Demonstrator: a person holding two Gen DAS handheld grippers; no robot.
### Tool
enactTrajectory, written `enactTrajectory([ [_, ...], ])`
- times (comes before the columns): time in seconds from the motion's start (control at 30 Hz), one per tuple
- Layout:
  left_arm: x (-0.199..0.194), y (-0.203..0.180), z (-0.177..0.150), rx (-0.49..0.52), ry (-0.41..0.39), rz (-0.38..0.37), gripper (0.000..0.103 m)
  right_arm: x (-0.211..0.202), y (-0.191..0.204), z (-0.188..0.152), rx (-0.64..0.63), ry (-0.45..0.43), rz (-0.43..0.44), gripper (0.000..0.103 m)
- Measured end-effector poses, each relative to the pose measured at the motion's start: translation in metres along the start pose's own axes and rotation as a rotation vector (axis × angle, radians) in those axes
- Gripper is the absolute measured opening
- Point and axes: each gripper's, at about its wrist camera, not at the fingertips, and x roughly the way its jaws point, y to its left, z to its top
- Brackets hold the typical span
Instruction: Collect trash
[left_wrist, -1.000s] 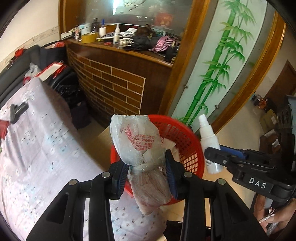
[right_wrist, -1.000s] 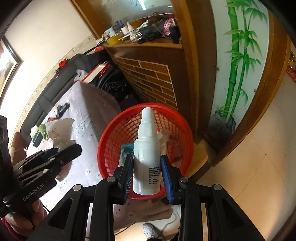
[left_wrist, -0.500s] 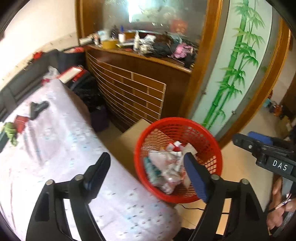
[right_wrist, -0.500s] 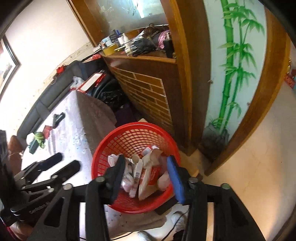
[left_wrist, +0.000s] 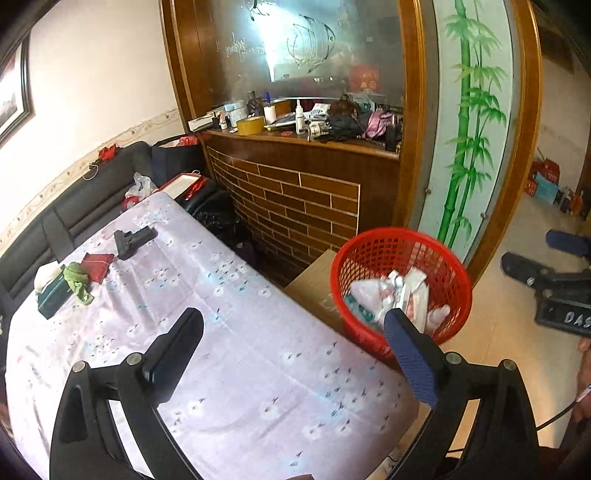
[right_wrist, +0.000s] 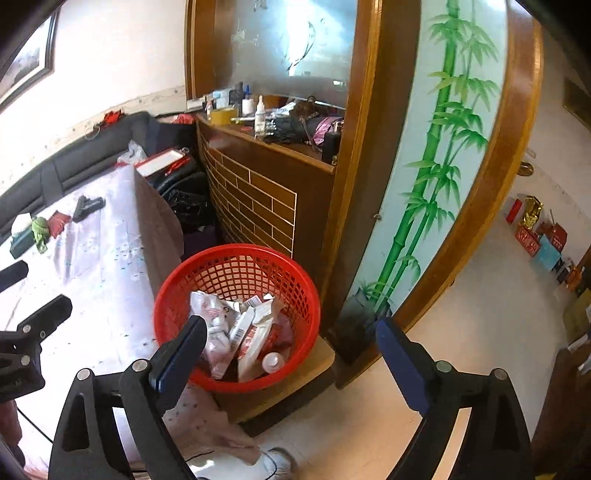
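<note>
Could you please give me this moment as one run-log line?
left gripper: opening, empty | right gripper: opening, empty | red basket: holds bag, spray bottle, wrappers | table: items remain

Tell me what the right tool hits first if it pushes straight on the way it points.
Most likely the wooden platform's edge beside the red basket, though depth is unclear. The right tool, jaws opening and empty, aims between the basket and the bamboo panel.
</note>
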Motion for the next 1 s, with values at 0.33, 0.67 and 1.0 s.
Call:
enactTrajectory([
  [0.33, -0.017, 0.010, -0.022, 0.013, 0.006, 0.018, 0.098, -0.023, 0.014, -0.023, 0.036, -0.001, -0.033, 0.096],
  [0.67, -0.027, 0.012, -0.030, 0.033, 0.004, 0.074, 0.098, -0.029, 0.029, -0.023, 0.021, -0.006, -0.009, 0.096],
  [1.0, -0.023, 0.020, -0.030, -0.014, 0.018, 0.064, 0.097, -0.027, 0.034, -0.021, 0.000, -0.003, -0.006, 0.096],
])
